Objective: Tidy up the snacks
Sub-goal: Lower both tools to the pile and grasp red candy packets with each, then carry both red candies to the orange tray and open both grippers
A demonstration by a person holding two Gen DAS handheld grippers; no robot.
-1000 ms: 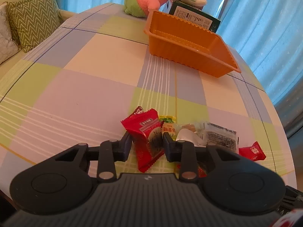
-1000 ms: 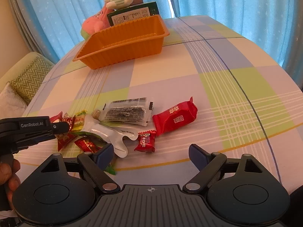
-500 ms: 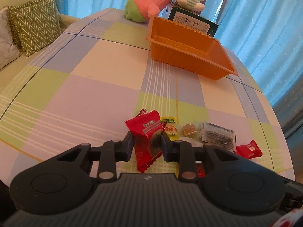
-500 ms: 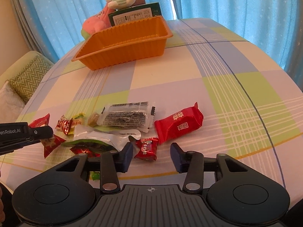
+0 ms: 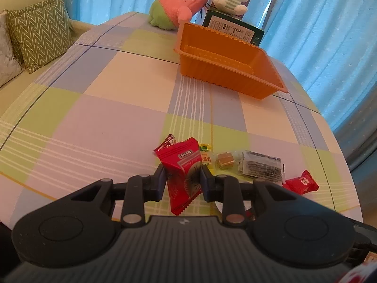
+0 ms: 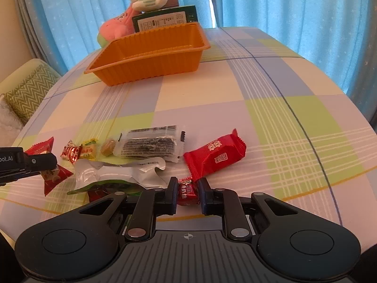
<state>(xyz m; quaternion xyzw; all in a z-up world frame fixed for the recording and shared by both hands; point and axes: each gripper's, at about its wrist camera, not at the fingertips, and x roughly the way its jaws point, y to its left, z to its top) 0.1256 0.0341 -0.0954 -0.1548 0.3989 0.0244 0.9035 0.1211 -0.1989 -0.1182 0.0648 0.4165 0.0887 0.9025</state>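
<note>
The left tongs [image 5: 183,179] pinch a red snack packet [image 5: 182,167], the right tongs [image 6: 187,191] clamp a small red candy [image 6: 187,191], and "oot.AI" shows on the left tool.

And the right gripper [image 6: 187,192] has snapped from wide open to clamped on the small red candy [image 6: 187,191] at six o'clock in the right wrist view (the candy that lay loose a second ago). Over on the left, the red snack packet [image 5: 183,172] has lifted slightly.
</note>
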